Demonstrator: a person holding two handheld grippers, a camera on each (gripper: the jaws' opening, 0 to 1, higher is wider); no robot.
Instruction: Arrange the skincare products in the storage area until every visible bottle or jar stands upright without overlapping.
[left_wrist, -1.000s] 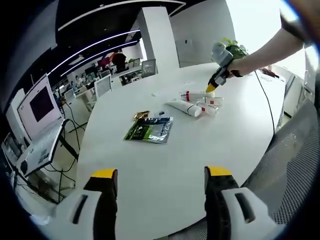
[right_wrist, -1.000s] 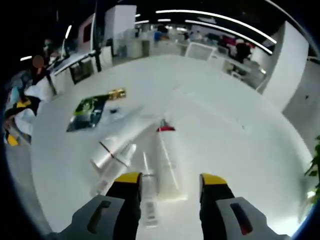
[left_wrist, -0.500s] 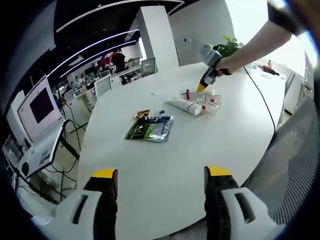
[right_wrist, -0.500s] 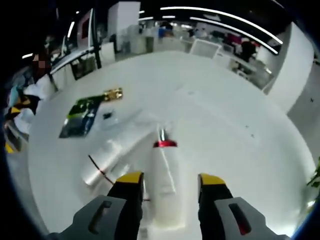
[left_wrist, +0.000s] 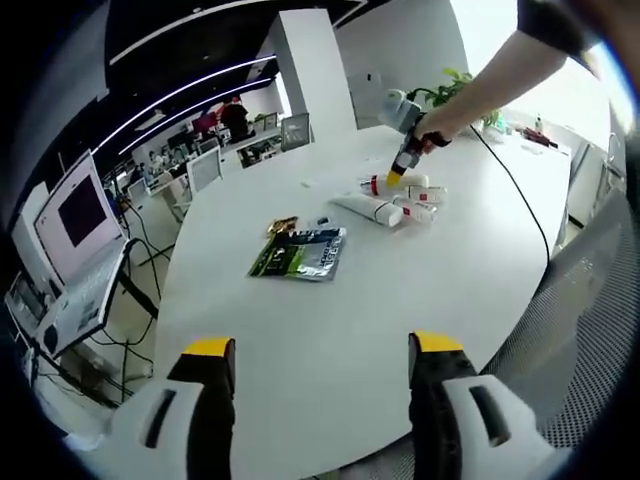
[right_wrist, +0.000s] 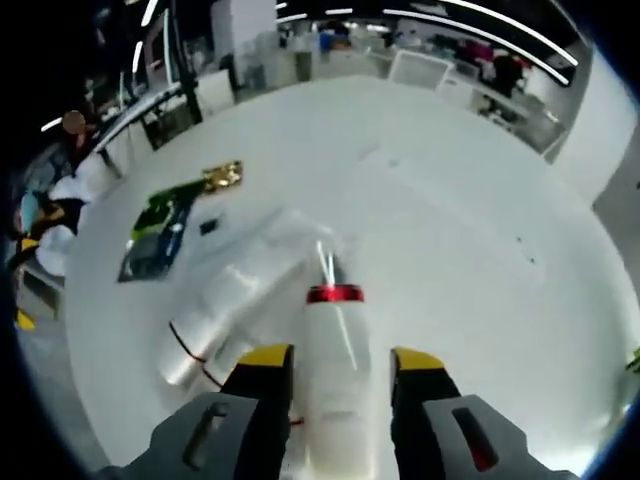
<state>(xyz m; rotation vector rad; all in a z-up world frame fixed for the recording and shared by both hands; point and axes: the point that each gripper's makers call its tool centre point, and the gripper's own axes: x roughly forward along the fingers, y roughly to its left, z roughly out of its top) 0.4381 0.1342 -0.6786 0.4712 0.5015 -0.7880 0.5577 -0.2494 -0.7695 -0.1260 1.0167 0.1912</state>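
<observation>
1. in the right gripper view, the right gripper (right_wrist: 330, 362) has its yellow-tipped jaws either side of a white bottle with a red band (right_wrist: 337, 360); the bottle fills the gap and lies along the jaws with its red band and thin clear tip pointing away, so the jaws look closed against its sides.
2. just left of that bottle lie more white tubes (right_wrist: 215, 315), on their sides and crossing one another on the white table (right_wrist: 470, 250); one has a thin red line near its end.
3. further off on the table, to the left, a green and black sachet (right_wrist: 157, 230) lies flat, with a small gold packet (right_wrist: 222, 176) just beyond it.
4. in the left gripper view, the left gripper (left_wrist: 320, 352) hangs over the near edge of the table (left_wrist: 300, 330) with its jaws wide apart and nothing between them.
5. midway across that table lies the green and black sachet (left_wrist: 299, 254), the gold packet (left_wrist: 282, 227) touching its far corner.
6. beyond it the cluster of white tubes (left_wrist: 385, 207) lies flat, none upright, and the right gripper (left_wrist: 395, 178) meets them from above, held by a person's hand (left_wrist: 428, 130).
7. far off stand a white pillar (left_wrist: 315, 70), desks and a laptop (left_wrist: 75, 250) at the left.
</observation>
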